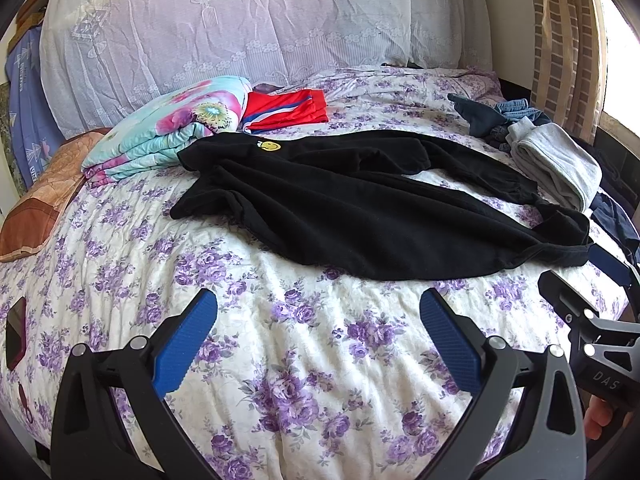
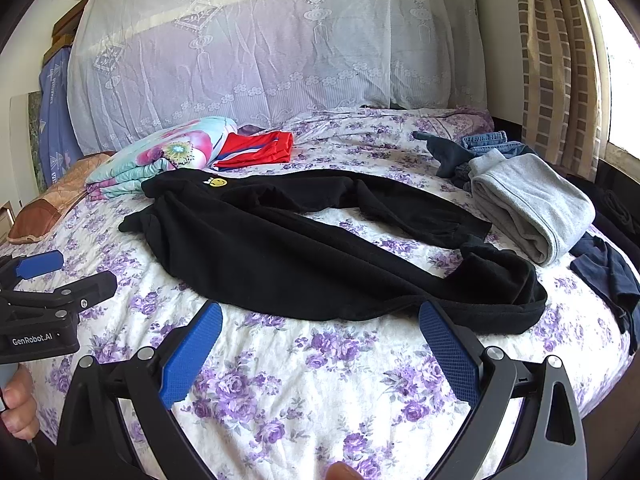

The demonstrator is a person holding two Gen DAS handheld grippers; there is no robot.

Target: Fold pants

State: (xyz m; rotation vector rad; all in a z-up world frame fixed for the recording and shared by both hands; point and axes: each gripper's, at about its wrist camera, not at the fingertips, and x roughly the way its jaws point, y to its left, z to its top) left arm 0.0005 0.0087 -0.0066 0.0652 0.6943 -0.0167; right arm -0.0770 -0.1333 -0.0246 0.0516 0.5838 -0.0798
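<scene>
Black pants [image 1: 360, 204] [image 2: 304, 252] with a small yellow smiley patch [image 1: 269, 145] [image 2: 218, 181] lie spread across the floral bedsheet [image 1: 300, 360] [image 2: 320, 380], legs reaching to the right. My left gripper [image 1: 320, 320] hovers open over bare sheet, short of the pants' near edge. My right gripper [image 2: 320, 332] is open too, its blue fingertips [image 2: 436, 320] just at the pants' near hem. Each gripper shows at the edge of the other's view, as the right gripper [image 1: 592, 320] and the left gripper [image 2: 48, 284].
A folded floral quilt [image 1: 168, 128] and red shorts [image 1: 288, 110] lie at the back left. Folded grey pants [image 2: 528, 204] and a heap of dark and denim clothes [image 2: 476, 148] sit at the right. A brown pillow [image 1: 40, 204] is far left; a phone [image 1: 16, 338] lies near the left edge.
</scene>
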